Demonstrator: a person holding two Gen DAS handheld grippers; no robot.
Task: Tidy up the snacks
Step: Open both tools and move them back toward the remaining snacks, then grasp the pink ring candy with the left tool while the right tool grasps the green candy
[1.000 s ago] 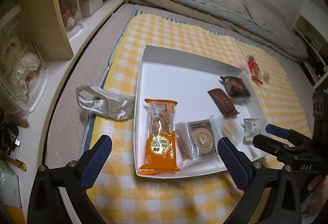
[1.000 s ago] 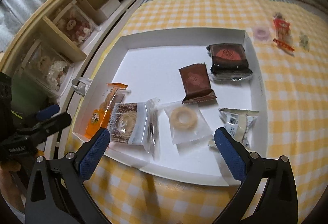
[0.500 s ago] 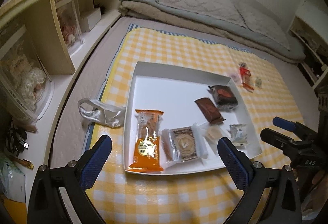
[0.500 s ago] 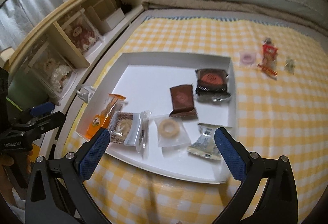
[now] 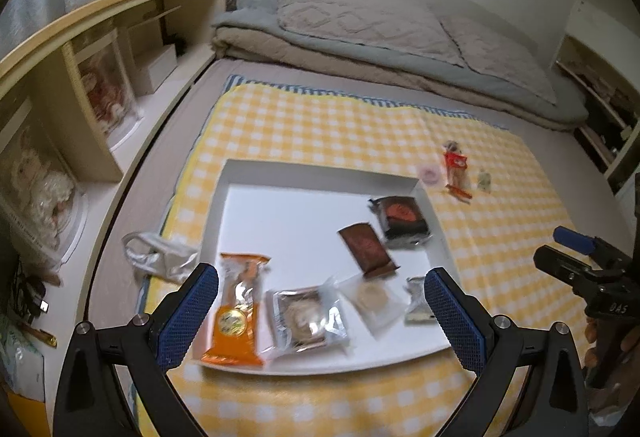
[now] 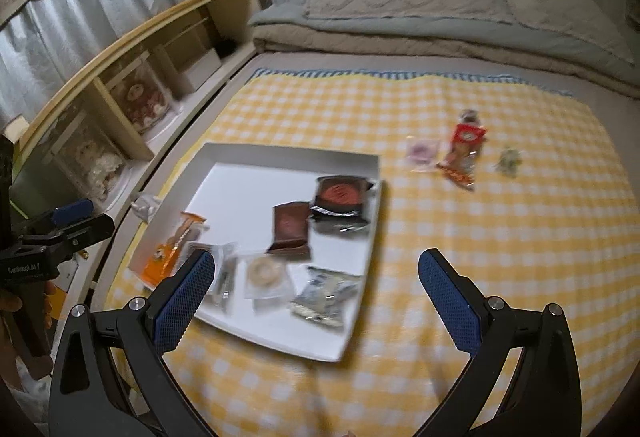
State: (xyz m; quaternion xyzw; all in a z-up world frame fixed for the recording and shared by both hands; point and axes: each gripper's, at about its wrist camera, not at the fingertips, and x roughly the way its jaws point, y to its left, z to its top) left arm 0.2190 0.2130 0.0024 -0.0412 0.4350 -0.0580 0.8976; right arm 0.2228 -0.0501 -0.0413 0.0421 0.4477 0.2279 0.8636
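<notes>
A white tray [image 5: 280, 221] [image 6: 248, 193] lies on a yellow checked cloth and holds several wrapped snacks: an orange packet [image 5: 236, 313] [image 6: 172, 247], a clear-wrapped round cake [image 5: 304, 317], a brown bar [image 5: 366, 247] [image 6: 292, 231] and a dark red-printed pack [image 5: 400, 215] [image 6: 340, 197]. A red packet [image 5: 456, 167] [image 6: 464, 145], a pink ring snack [image 6: 422, 151] and a small greenish candy [image 6: 508, 159] lie on the cloth beyond the tray. My left gripper [image 5: 320, 313] hangs open above the tray's near edge. My right gripper [image 6: 316, 301] is open and empty above the tray's right corner.
A wooden shelf unit [image 5: 80, 77] with boxes and jars runs along the left. A crumpled silver bag [image 5: 160, 257] lies left of the tray. Folded bedding and pillows [image 5: 360, 25] sit at the far end. A hand holds the other gripper [image 5: 592, 277] at the right.
Both grippers have pulled up and back from the tray, so the tray looks smaller and more of the bed shows. The snacks have not moved.
</notes>
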